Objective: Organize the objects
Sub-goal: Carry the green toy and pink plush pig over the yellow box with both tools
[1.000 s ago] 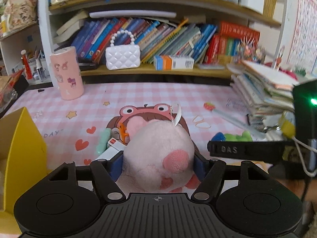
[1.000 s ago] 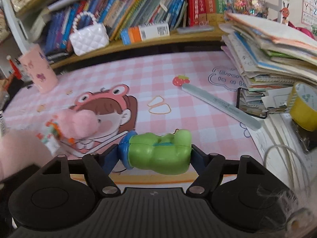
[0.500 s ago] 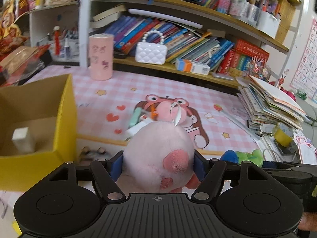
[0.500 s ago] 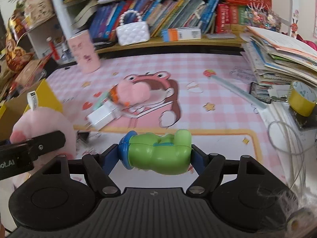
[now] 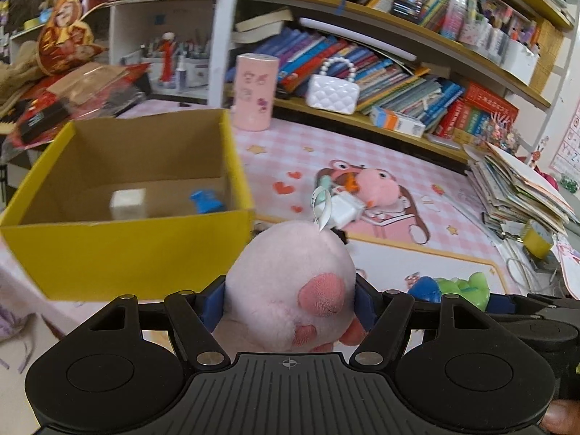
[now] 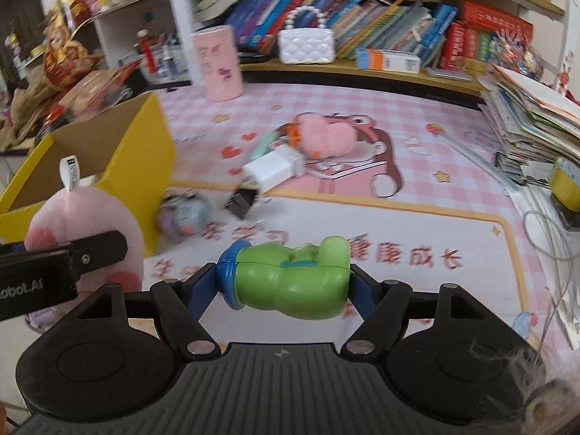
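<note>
A yellow cardboard box [image 5: 127, 250] sits at the left on the pink checked mat [image 6: 417, 116] — a white cube [image 5: 128, 203] and a blue piece [image 5: 206, 201] lie inside. The left gripper [image 5: 290, 293] clamps a pink plush toy [image 5: 290, 282] near the box's right corner; the right gripper [image 6: 286, 275] clamps a green plastic toy [image 6: 293, 279] above the mat's near edge.

Both tongs are matte black plastic. The left tongs [image 5: 290, 301] have a ribbed deck with a small crosshair mark, two round raised discs at the sides, silver screws at the linkage pivots and blue pads. The right tongs [image 6: 284, 275] are built the same. The left one's finger [image 6: 98, 250] bears white lettering ending "obot.AI".
</note>
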Demonstrator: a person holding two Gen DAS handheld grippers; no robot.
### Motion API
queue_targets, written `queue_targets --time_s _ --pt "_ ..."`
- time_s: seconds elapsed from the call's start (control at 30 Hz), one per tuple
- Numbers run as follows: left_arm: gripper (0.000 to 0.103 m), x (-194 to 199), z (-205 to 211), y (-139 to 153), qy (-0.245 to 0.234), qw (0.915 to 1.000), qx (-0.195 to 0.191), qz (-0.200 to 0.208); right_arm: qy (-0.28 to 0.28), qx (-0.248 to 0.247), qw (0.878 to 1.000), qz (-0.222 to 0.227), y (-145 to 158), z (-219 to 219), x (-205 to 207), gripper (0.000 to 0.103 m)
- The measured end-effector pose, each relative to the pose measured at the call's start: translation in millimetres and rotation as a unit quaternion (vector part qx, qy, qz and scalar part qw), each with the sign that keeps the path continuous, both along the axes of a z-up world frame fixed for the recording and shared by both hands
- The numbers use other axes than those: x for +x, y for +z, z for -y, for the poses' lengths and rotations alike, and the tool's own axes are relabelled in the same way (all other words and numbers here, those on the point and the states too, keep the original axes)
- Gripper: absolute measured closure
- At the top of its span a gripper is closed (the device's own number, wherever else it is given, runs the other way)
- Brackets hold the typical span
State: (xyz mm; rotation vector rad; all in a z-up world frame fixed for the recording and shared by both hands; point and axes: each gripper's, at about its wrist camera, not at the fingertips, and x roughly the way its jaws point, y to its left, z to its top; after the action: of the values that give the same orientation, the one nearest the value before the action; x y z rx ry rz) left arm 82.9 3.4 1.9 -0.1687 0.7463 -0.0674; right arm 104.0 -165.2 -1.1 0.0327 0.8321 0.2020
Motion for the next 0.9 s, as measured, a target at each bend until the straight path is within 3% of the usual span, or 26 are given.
queue_targets --time_s 0.9 --pt "0.033 -73.2 -117.1 1.7 0.025 0.9996 -0.005 0.011 0.043 -0.007 0.999 0.001 1.6 -127.2 -69.3 0.029"
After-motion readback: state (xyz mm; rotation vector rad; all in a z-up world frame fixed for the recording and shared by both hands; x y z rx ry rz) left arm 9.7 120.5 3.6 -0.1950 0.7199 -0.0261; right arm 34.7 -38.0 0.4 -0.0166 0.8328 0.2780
